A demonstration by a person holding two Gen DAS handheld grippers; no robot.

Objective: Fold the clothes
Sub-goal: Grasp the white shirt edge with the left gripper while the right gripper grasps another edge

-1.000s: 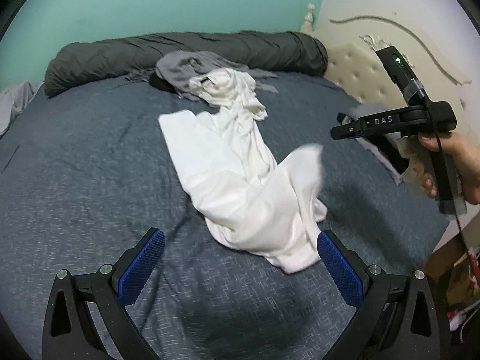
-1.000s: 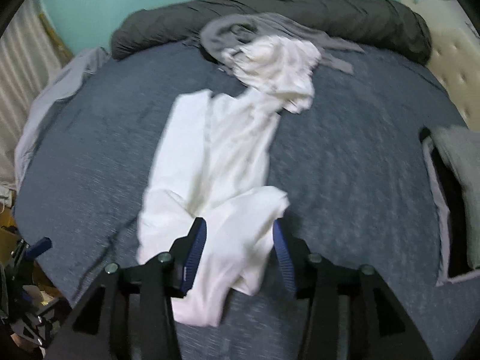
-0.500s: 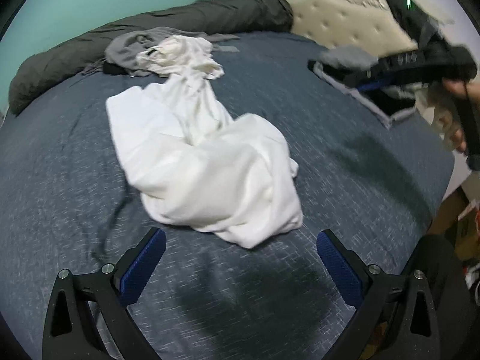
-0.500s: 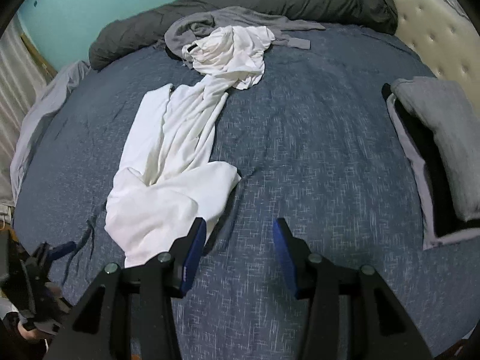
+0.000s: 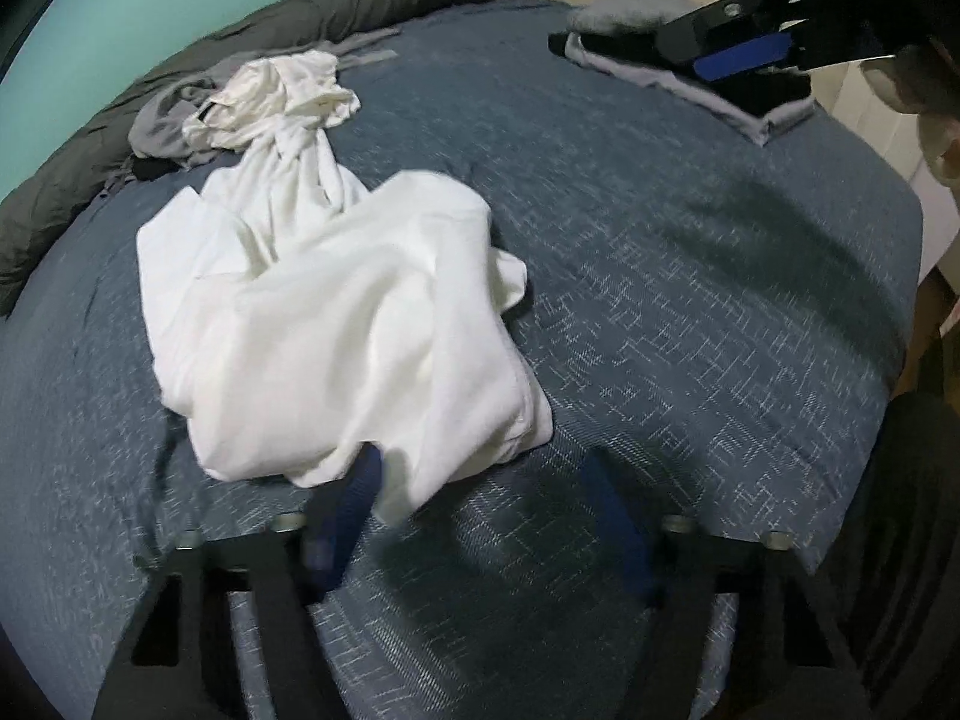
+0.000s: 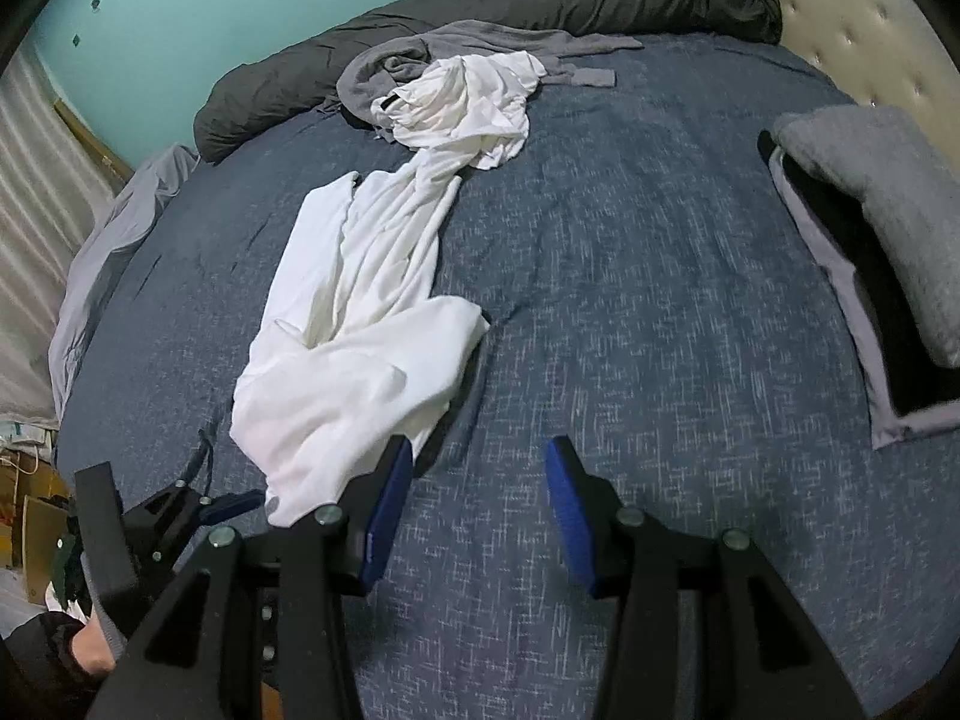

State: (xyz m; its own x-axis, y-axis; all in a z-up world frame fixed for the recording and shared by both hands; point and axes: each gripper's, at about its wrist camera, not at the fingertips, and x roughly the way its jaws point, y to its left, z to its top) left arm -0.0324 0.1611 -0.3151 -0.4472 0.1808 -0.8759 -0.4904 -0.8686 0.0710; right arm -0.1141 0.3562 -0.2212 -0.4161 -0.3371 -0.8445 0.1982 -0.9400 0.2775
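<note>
Blue bedding covers the bed [image 6: 630,312], and a crumpled white garment [image 6: 360,372] lies on it, trailing toward 12 o'clock into a white heap [image 6: 468,102] atop grey clothes [image 6: 384,66]. At 6 o'clock the left tongs [image 5: 480,516] stand wide apart, blurred, the garment's hem draped over one finger. The right tongs [image 6: 480,516] are open, holding nothing. Folded clothes [image 6: 870,252] lie at 3 o'clock.
</note>
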